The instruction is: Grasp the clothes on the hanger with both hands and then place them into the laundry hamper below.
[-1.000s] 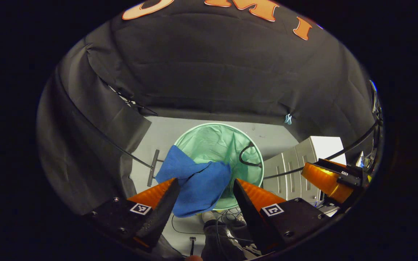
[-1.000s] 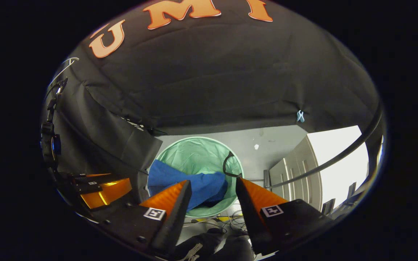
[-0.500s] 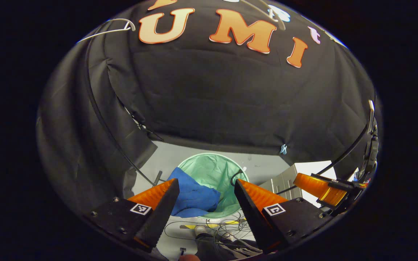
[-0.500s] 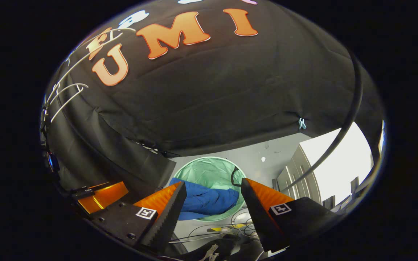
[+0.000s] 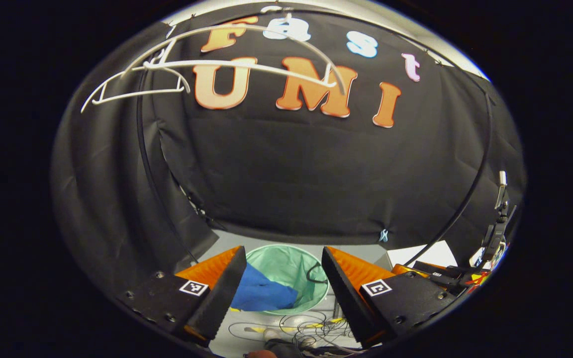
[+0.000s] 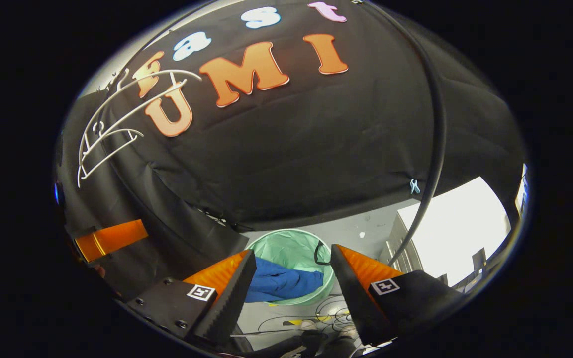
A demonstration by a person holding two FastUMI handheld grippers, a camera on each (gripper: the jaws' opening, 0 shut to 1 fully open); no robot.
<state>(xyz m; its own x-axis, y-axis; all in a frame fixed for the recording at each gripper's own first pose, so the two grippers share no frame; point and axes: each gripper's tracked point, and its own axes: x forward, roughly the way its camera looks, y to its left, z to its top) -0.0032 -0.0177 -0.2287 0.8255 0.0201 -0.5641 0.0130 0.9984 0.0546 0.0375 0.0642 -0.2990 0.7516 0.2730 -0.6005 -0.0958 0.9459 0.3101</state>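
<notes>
A blue garment (image 5: 261, 294) lies draped over the near rim of the round mint-green hamper (image 5: 291, 263) on the floor. In the right gripper view the blue garment (image 6: 281, 283) hangs over the same hamper (image 6: 291, 248). My left gripper (image 5: 283, 278) stands open high above it, holding nothing. Open and holding nothing too, my right gripper (image 6: 292, 281) is up above the hamper. White bare hangers (image 5: 167, 69) hang at the upper left; the right gripper view has the hangers (image 6: 112, 129) at its left. The other gripper's orange finger (image 6: 112, 237) shows far left.
Loose cables (image 5: 306, 325) lie on the grey floor in front of the hamper. A white cabinet (image 6: 445, 228) stands to the right. A thin black pole (image 6: 435, 129) curves down on the right side. A black strap (image 5: 316, 273) sits at the hamper's rim.
Both grippers have risen and tilted up, away from the hamper. The hamper and garment now look smaller and lower, and the hangers have come into sight. Both stayed open.
</notes>
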